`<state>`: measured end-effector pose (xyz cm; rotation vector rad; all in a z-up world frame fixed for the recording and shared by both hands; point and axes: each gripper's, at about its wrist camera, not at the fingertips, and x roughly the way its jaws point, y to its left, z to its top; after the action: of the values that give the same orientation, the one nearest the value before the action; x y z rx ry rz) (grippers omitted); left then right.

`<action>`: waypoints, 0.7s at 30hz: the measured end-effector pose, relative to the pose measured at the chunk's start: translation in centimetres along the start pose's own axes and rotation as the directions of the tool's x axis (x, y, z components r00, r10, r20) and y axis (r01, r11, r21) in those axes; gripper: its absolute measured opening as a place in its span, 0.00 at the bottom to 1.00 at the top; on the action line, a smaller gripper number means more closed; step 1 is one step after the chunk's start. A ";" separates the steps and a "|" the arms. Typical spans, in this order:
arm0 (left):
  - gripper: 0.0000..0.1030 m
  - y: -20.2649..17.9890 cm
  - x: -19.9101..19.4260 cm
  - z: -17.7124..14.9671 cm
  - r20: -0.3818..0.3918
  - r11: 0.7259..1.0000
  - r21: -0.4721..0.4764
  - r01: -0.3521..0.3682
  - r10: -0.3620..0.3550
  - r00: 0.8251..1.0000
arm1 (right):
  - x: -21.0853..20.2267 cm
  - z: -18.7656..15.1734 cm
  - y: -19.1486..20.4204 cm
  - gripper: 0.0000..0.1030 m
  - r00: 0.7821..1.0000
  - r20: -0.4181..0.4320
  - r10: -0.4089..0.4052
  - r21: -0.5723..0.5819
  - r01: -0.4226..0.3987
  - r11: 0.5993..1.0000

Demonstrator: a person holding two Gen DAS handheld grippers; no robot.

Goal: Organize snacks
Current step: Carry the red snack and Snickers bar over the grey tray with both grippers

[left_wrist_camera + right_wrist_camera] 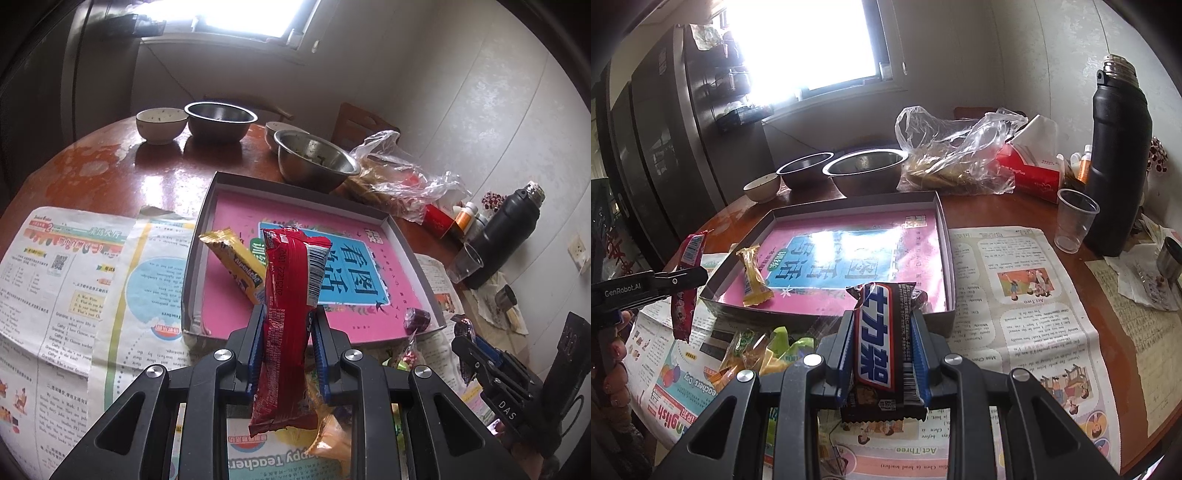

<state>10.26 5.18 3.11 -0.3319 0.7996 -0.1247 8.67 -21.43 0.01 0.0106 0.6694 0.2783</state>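
Two claws are in use, one in each of my hands, and each is clamped on a snack. My left claw point(286, 325) grips a long red snack packet point(291, 295) around its middle, holding it upright above the near edge of a shallow grey box tray point(413, 254). My right claw point(882, 332) pinches a dark chocolate bar point(882, 332) with white Chinese lettering on a blue and red band, also held upright, just in front of the tray's near wall.

A pink and blue printed sheet point(916, 236) lines the tray floor. On it lies a yellow wrapped bar point(753, 277) near the left side, and a small purple wrapped candy point(417, 319) sits in the near right corner.

Newspaper sheets point(1015, 295) cover the wooden tabletop point(173, 181) around the tray. A loose heap of green and yellow candies point(768, 350) lies on the paper in front of the tray.

Behind the tray stand two steel bowls point(864, 170), a white ceramic bowl point(160, 123) and a crumpled clear plastic bag point(956, 147). To the right are a red tissue box point(1034, 166), a clear plastic cup point(1073, 219) and a tall black flask point(1119, 158).
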 end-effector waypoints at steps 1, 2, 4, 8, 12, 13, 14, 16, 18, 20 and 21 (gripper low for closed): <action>0.24 0.0 0.1 0.2 0.000 1.000 0.001 0.001 -0.001 1.000 | 0.1 0.2 0.0 0.28 1.000 0.000 -0.001 -0.001 0.001 1.000; 0.24 -0.1 0.2 0.3 0.000 1.000 0.001 0.002 -0.002 1.000 | 0.2 0.3 0.0 0.28 1.000 0.000 0.000 -0.001 0.000 1.000; 0.24 -0.1 0.3 0.5 -0.001 1.000 0.001 0.003 -0.003 1.000 | 0.5 0.6 0.0 0.28 1.000 -0.002 0.002 -0.001 -0.002 1.000; 0.24 0.0 0.7 0.7 -0.004 1.000 0.000 0.003 -0.003 1.000 | 1.0 1.1 0.0 0.28 1.000 -0.004 0.005 -0.003 -0.005 1.000; 0.24 0.0 1.0 0.9 -0.007 1.000 -0.002 0.004 -0.004 1.000 | 1.4 1.3 -0.1 0.28 1.000 -0.009 0.006 -0.001 -0.006 1.000; 0.24 -0.1 1.1 1.0 -0.009 1.000 -0.002 0.004 -0.004 1.000 | 1.5 1.3 -0.1 0.28 1.000 -0.010 0.006 0.000 -0.006 1.000; 0.24 -0.1 1.2 1.1 -0.009 1.000 -0.002 0.004 -0.004 1.000 | 1.6 1.4 -0.1 0.28 1.000 -0.011 0.006 0.001 -0.006 1.000; 0.24 -0.1 1.4 1.3 -0.009 1.000 -0.002 0.005 -0.005 1.000 | 1.8 1.5 -0.1 0.28 1.000 -0.013 0.006 0.000 -0.006 1.000; 0.24 -0.1 1.5 1.4 -0.008 1.000 -0.002 0.006 -0.006 1.000 | 2.0 1.7 -0.2 0.28 1.000 -0.012 0.009 0.002 -0.009 1.000; 0.24 -0.2 1.7 1.6 -0.009 1.000 -0.002 0.007 -0.007 1.000 | 2.1 1.9 -0.1 0.28 1.000 -0.011 0.009 -0.001 -0.009 1.000; 0.24 -0.2 1.8 1.7 -0.009 1.000 -0.001 0.006 -0.006 1.000 | 2.2 2.0 -0.1 0.28 1.000 -0.011 0.010 -0.001 -0.010 1.000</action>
<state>12.72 4.98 3.08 -0.3351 0.8078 -0.1319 11.58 -20.77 0.24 0.0120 0.6804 0.2886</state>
